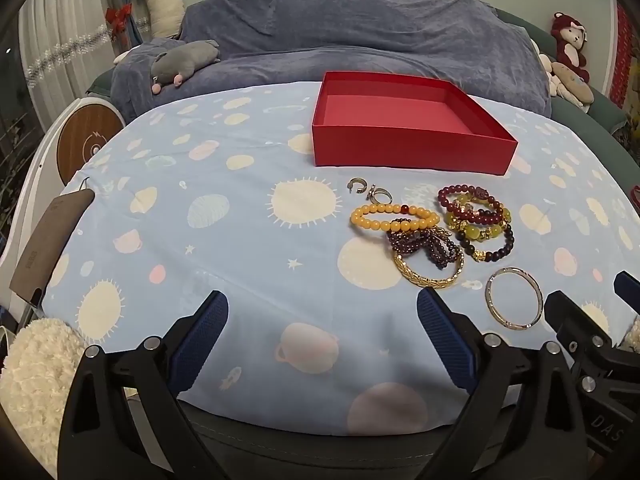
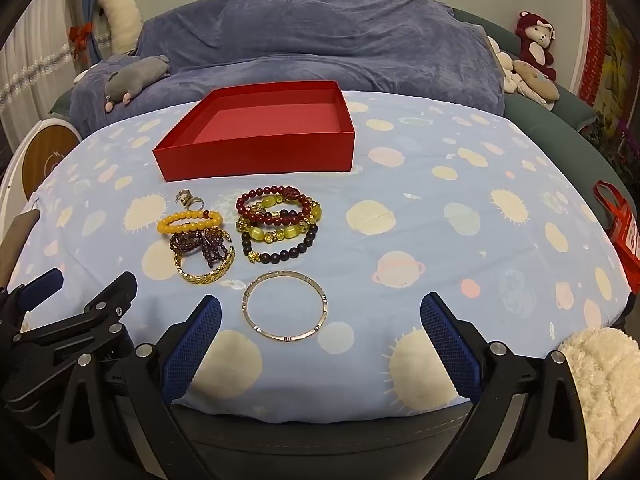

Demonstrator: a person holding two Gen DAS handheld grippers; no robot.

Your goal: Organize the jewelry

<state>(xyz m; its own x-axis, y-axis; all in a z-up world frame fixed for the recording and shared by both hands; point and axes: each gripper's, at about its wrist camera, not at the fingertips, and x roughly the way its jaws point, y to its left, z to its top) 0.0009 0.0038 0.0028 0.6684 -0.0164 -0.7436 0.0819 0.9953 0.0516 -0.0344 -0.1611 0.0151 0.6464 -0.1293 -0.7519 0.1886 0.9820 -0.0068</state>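
An empty red box [image 1: 412, 146] [image 2: 256, 152] stands on the blue patterned cloth. In front of it lies a jewelry cluster: two small rings [image 1: 370, 192] [image 2: 189, 199], a yellow bead bracelet [image 1: 394, 218] [image 2: 188, 220], a purple bead bracelet [image 1: 430, 246] [image 2: 202, 244], a gold bangle [image 1: 428, 274] [image 2: 206, 272], stacked red, yellow and dark bead bracelets [image 1: 476, 220] [image 2: 280, 224], and a silver bangle [image 1: 514, 298] [image 2: 286, 306]. My left gripper [image 1: 322, 300] is open and empty, left of the jewelry. My right gripper [image 2: 320, 304] is open and empty, with the silver bangle between its fingers' line.
A blue-covered sofa [image 1: 360, 28] with a grey plush toy [image 1: 184, 60] stands behind the table. Plush toys [image 2: 534, 48] sit at the right. A red bag [image 2: 618, 220] hangs at the table's right edge. A brown card [image 1: 48, 240] lies at the left edge.
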